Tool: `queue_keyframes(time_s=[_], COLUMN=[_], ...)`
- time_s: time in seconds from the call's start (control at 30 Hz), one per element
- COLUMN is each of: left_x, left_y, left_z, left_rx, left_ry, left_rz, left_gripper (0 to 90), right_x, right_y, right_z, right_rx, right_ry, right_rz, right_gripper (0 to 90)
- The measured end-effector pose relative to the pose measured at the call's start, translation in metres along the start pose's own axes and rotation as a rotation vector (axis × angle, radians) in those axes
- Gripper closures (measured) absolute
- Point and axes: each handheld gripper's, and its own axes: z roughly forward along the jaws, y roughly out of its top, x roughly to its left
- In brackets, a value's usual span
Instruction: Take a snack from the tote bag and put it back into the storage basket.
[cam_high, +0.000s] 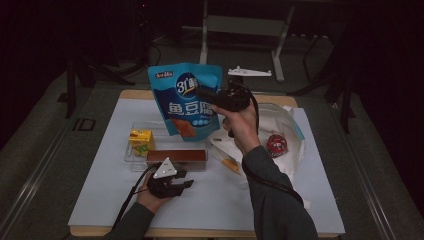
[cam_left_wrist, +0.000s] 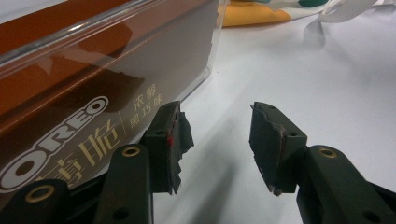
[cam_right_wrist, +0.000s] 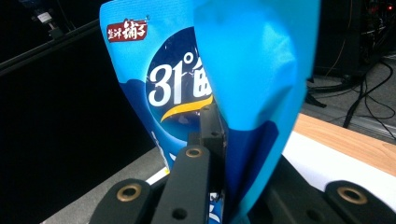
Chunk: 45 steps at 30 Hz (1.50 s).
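Up high, the right tool (cam_high: 202, 93) is clamped on the blue snack bag (cam_high: 182, 100). Near the brown box (cam_high: 176, 157), the left tool (cam_high: 187, 182) rests on the bench (cam_high: 100, 200), jaws apart.

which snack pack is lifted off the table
The blue foil snack pouch, clamped in the right gripper above the table. The brown Oreo box and small yellow carton sit in the clear plastic tray.
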Motion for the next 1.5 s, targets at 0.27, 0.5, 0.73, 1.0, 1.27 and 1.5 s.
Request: queue_keyframes(time_s=[0.27,0.5,0.73,1.0,1.27,1.5], left_x=[0.0,0.0,0.0,-0.001,-0.001,-0.001], left_y=[0.0,0.0,0.0,0.0,0.0,0.0], left_z=[0.0,0.0,0.0,0.0,0.0,0.0], left_rx=[0.0,-0.001,-0.001,-0.001,-0.004,-0.003], left_ry=[0.0,0.0,0.0,0.0,0.002,0.002], left_rz=[0.003,0.002,0.003,0.005,0.006,0.011], left_gripper=[53.6,53.6,53.7,53.7,53.8,53.9], right_x=[0.003,0.002,0.001,-0.001,-0.005,-0.011], right_y=[0.002,-0.003,-0.007,-0.012,-0.018,-0.025], right_z=[0.01,0.022,0.034,0.045,0.055,0.065], right_rx=[-0.015,-0.019,-0.012,-0.005,0.002,0.01], right_ry=[-0.002,-0.003,-0.01,-0.019,-0.024,-0.041], right_rz=[0.022,0.034,0.05,0.061,0.078,0.1], right_gripper=[90.0,89.9,89.9,89.9,89.9,89.9])
